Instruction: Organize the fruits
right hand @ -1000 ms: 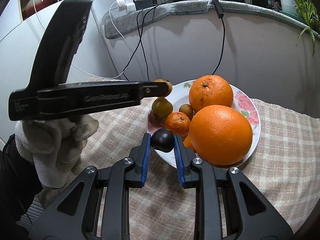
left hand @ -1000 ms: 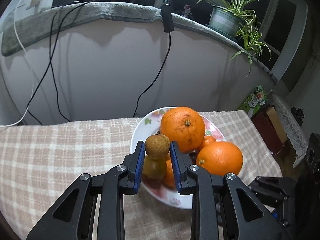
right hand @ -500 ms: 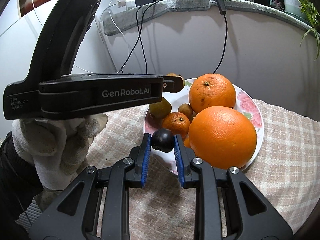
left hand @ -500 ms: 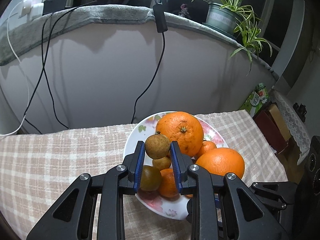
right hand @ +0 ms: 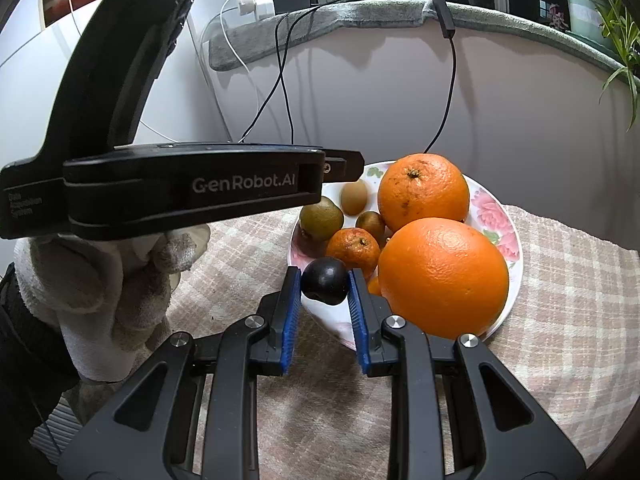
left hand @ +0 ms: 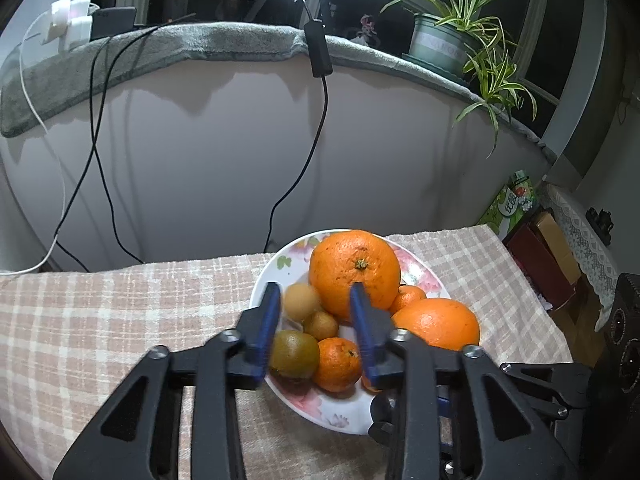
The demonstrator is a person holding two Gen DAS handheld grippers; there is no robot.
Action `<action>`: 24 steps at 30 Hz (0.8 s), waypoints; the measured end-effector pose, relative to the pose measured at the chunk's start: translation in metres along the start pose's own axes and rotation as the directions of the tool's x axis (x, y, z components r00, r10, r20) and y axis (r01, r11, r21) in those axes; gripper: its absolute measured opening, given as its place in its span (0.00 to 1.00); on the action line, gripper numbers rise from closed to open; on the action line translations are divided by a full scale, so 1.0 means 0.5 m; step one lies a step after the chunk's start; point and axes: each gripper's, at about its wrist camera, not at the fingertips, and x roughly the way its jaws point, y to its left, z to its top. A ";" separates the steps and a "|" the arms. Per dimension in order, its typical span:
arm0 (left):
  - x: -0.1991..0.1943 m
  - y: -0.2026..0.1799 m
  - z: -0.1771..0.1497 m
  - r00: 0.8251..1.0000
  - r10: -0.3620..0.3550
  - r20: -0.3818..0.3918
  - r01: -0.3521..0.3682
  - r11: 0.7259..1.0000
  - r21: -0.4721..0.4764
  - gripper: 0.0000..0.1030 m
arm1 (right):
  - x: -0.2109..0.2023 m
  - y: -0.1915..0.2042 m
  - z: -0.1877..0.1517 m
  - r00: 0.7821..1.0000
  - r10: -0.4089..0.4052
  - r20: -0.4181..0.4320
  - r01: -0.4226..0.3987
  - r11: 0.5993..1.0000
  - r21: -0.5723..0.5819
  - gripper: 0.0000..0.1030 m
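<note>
Fruits: heaped on a flowered plate (right hand: 505, 216) on the checked cloth. Right gripper (right hand: 325, 286) clamps a dark plum (right hand: 325, 286) at the plate's near rim. Left gripper (left hand: 316, 310) gapes wide, empty, above a tan fruit (left hand: 301, 300). Risk: the plum, set on the crowded heap, rolls off.

Checked cloth (left hand: 120, 320) covering counter. Grey towel (left hand: 200, 46) lying along window ledge behind. Spider plant (left hand: 476, 44) in pale pot standing on ledge at right. White chargers (left hand: 70, 24) sitting at ledge's left end, white cable (left hand: 60, 168) and black cables (left hand: 96, 152) hanging down wall. Green carton (left hand: 516, 200) and brown boxes (left hand: 548, 256) sitting beyond counter's right edge.
</note>
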 end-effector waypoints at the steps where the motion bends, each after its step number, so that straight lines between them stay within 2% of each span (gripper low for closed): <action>1: 0.000 -0.001 0.001 1.000 0.000 0.000 0.000 1.000 0.001 0.36 | -0.001 -0.001 -0.002 1.000 -0.001 0.000 0.001 1.000 -0.001 0.24; 5: -0.005 -0.005 0.000 1.000 0.003 0.004 -0.003 1.000 0.005 0.36 | -0.003 0.000 -0.003 1.000 -0.003 -0.002 0.003 1.000 -0.004 0.25; 7: -0.009 -0.007 -0.001 1.000 0.004 0.007 -0.004 1.000 0.003 0.39 | -0.005 0.001 -0.002 1.000 -0.005 0.001 0.005 1.000 -0.006 0.29; 10: -0.017 -0.007 -0.003 1.000 0.007 0.018 -0.007 1.000 -0.001 0.45 | -0.013 0.003 -0.002 1.000 -0.011 0.015 0.011 1.000 -0.011 0.50; 12: -0.024 -0.008 -0.004 1.000 0.008 0.023 -0.008 1.000 -0.001 0.45 | -0.023 0.007 -0.004 1.000 -0.014 0.027 0.014 1.000 -0.014 0.53; 15: -0.038 -0.010 -0.006 0.999 0.019 0.035 -0.019 1.000 -0.002 0.47 | -0.032 0.011 -0.005 0.999 -0.014 0.033 0.014 1.000 -0.017 0.55; 20: -0.065 -0.009 -0.010 0.998 0.036 0.059 -0.035 0.999 -0.013 0.60 | -0.046 0.016 -0.011 0.999 -0.022 0.034 0.023 0.999 -0.022 0.56; 23: -0.084 -0.008 -0.016 0.997 0.044 0.068 -0.043 0.999 -0.021 0.64 | -0.058 0.019 -0.019 0.999 -0.029 0.032 0.030 0.999 -0.027 0.57; 24: -0.092 -0.008 -0.021 0.996 0.050 0.073 -0.048 0.999 -0.025 0.66 | -0.064 0.019 -0.023 0.999 -0.036 0.035 0.037 0.999 -0.027 0.60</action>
